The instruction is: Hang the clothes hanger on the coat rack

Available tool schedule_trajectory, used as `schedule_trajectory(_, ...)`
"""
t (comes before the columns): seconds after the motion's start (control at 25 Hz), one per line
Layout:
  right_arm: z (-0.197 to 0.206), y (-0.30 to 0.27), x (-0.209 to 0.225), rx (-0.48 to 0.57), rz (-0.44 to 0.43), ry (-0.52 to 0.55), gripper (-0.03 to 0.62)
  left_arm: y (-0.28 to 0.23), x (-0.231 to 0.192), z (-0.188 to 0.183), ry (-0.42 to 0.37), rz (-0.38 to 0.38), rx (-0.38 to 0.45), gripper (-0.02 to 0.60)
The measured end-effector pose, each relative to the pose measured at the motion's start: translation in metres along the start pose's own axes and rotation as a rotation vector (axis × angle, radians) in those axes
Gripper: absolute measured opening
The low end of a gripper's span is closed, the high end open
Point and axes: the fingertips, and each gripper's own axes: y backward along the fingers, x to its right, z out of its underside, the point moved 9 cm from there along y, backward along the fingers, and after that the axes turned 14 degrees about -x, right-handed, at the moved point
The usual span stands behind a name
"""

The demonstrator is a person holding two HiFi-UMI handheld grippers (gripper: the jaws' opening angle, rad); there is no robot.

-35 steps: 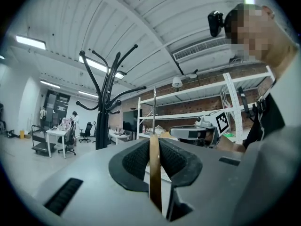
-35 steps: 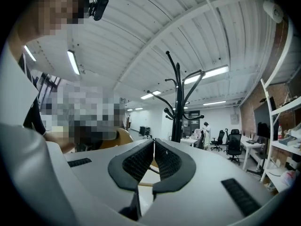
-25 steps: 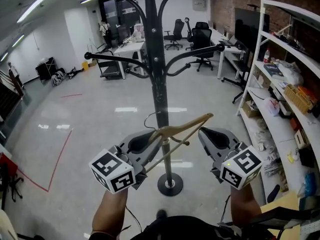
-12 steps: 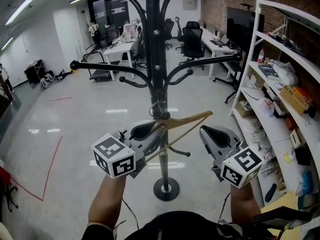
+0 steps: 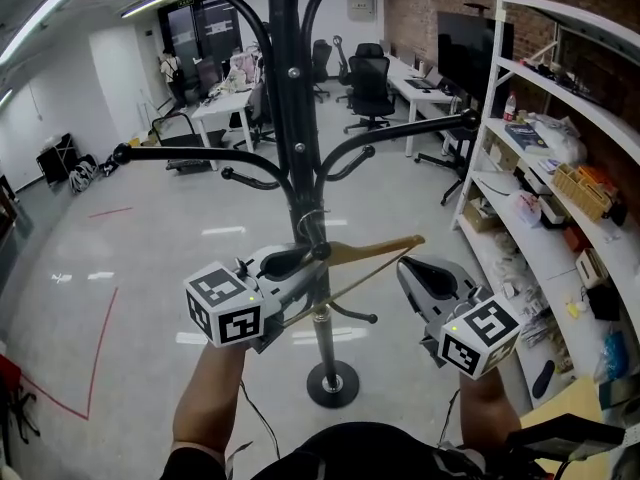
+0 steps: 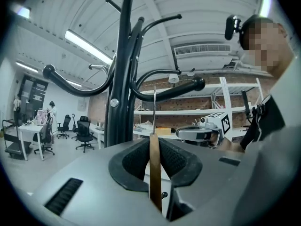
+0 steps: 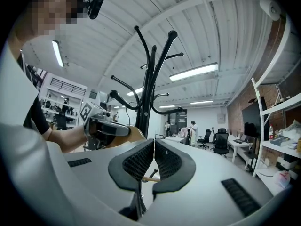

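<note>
A wooden clothes hanger [image 5: 368, 252] is tilted, its right end higher. My left gripper [image 5: 308, 261] is shut on its left shoulder; in the left gripper view the jaws pinch the thin wooden edge [image 6: 154, 173] and the wire hook [image 6: 154, 111] rises straight up. The hook [image 5: 304, 222] lies in front of the black coat rack's pole [image 5: 292, 118]; whether they touch, I cannot tell. The rack's curved arms [image 5: 400, 134] spread above the hanger. My right gripper [image 5: 412, 268] hangs to the right of the hanger, shut on nothing, its pads [image 7: 164, 161] pressed together.
The rack's round base [image 5: 333, 383] stands on the glossy grey floor. White shelving [image 5: 560, 183] with boxes and clutter lines the right side. Desks and office chairs [image 5: 370, 78] stand far behind the rack, and red tape [image 5: 95, 353] marks the floor at the left.
Both grippers and the hanger have come closer to the rack's pole and risen slightly. The hook now overlaps the pole, just under the lower arms. Both grips are unchanged.
</note>
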Motion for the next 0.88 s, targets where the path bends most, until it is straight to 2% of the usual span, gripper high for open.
schedule_trajectory(0.2,0.004,-0.007,-0.001,-0.004,-0.003,-0.010,0.009,-0.003,-0.007,0.006,-0.010,0.035,-0.021,0.052)
schedule_trajectory(0.56,0.007,-0.011,-0.005,-0.012,-0.007,-0.026,0.009,-0.002,-0.014,0.013,-0.005,0.124,-0.002,0.052)
schedule_trajectory(0.88,0.008,-0.008,-0.008,-0.013,-0.006,-0.022,0.009,0.000,-0.013,0.017,-0.084,0.042,0.043,0.054)
